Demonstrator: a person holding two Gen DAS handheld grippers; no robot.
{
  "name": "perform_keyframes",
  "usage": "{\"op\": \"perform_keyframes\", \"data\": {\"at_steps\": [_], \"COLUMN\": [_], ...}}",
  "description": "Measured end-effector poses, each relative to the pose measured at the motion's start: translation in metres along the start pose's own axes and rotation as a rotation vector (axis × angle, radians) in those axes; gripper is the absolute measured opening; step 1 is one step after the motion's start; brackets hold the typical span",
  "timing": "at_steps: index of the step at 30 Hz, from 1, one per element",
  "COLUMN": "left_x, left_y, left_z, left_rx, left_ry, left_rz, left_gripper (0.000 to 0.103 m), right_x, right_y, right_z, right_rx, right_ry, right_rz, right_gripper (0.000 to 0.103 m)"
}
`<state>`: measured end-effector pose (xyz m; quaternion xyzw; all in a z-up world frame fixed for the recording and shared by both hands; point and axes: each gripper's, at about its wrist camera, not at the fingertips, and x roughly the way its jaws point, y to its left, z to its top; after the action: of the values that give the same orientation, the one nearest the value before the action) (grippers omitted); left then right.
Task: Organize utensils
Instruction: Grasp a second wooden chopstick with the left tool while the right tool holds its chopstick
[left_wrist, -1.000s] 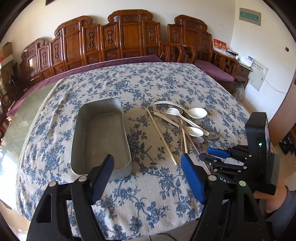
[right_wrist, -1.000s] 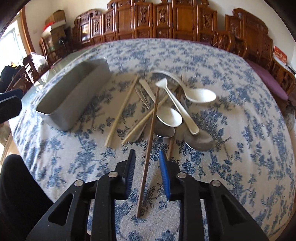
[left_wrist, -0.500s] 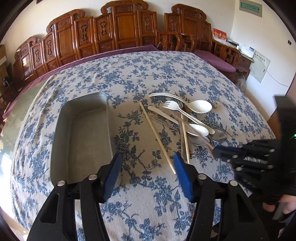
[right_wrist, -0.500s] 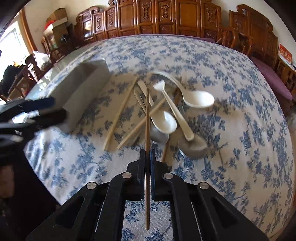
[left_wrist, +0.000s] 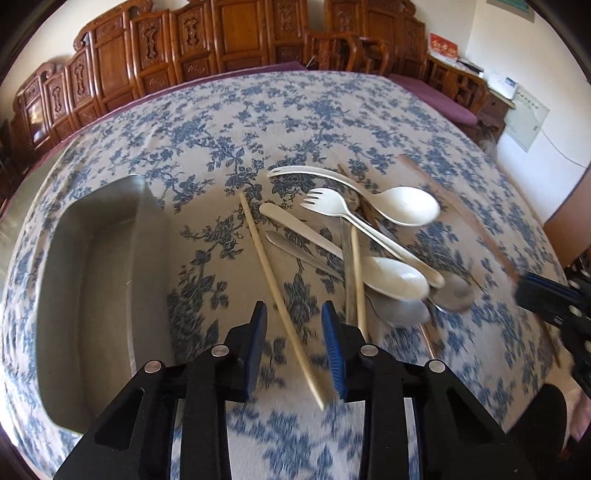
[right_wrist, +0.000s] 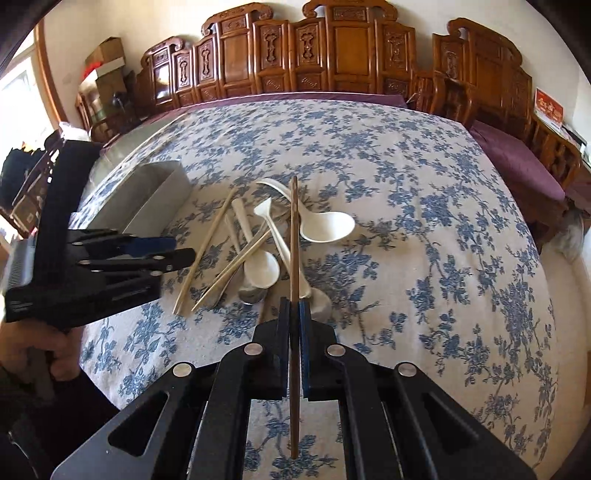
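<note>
My right gripper (right_wrist: 294, 306) is shut on a dark brown chopstick (right_wrist: 293, 236) and holds it lifted above the table; it shows blurred in the left wrist view (left_wrist: 458, 214). My left gripper (left_wrist: 293, 314) is open, its fingers either side of a light chopstick (left_wrist: 275, 295) lying on the cloth. It also shows in the right wrist view (right_wrist: 177, 248). A pile of white spoons (left_wrist: 410, 210), a white fork (left_wrist: 325, 201), metal spoons (left_wrist: 452, 295) and another light chopstick (left_wrist: 357, 273) lies right of it. A metal tray (left_wrist: 96, 280) sits at the left.
A round table with a blue floral cloth (right_wrist: 424, 206) carries everything. Carved wooden chairs (right_wrist: 354, 55) ring the far side. A hand (right_wrist: 48, 354) holds the left gripper at the near left edge.
My right gripper has lifted the dark chopstick up off the pile. My left gripper has moved forward and down around the light chopstick, its jaws narrower than before.
</note>
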<state>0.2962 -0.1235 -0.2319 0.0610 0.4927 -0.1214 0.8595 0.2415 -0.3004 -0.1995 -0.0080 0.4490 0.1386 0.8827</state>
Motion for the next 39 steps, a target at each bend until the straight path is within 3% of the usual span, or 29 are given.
{"op": "perform_keyframes", "data": {"at_steps": [9, 13, 15, 17, 26, 39], "left_x": [0.031, 0.035, 0.034, 0.033, -0.009, -0.077], "left_y": [0.006, 0.010, 0.011, 0.011, 0.030, 0.081], "left_z": [0.015, 0.014, 0.014, 0.013, 0.002, 0.014], "left_rx": [-0.026, -0.038, -0.037, -0.031, -0.018, -0.027], "left_ry": [0.049, 0.059, 0.065, 0.068, -0.028, -0.164], "left_rz": [0.091, 0.079, 0.060, 0.066, 0.026, -0.016], "left_gripper": [0.023, 0.023, 0.006, 0.005, 0.004, 0.004], "right_x": [-0.007, -0.007, -0.007, -0.006, 0.000, -0.003], "right_y": [-0.009, -0.004, -0.003, -0.001, 0.027, 0.075], "right_z": [0.004, 0.004, 0.004, 0.003, 0.011, 0.043], "right_rx": [0.022, 0.015, 0.013, 0.009, -0.019, -0.020], "right_ry": [-0.020, -0.018, -0.018, -0.016, -0.019, -0.069], "right_rz": [0.003, 0.011, 0.013, 0.013, 0.019, 0.074], "right_gripper": [0.006, 0.006, 0.006, 0.006, 0.006, 0.006]}}
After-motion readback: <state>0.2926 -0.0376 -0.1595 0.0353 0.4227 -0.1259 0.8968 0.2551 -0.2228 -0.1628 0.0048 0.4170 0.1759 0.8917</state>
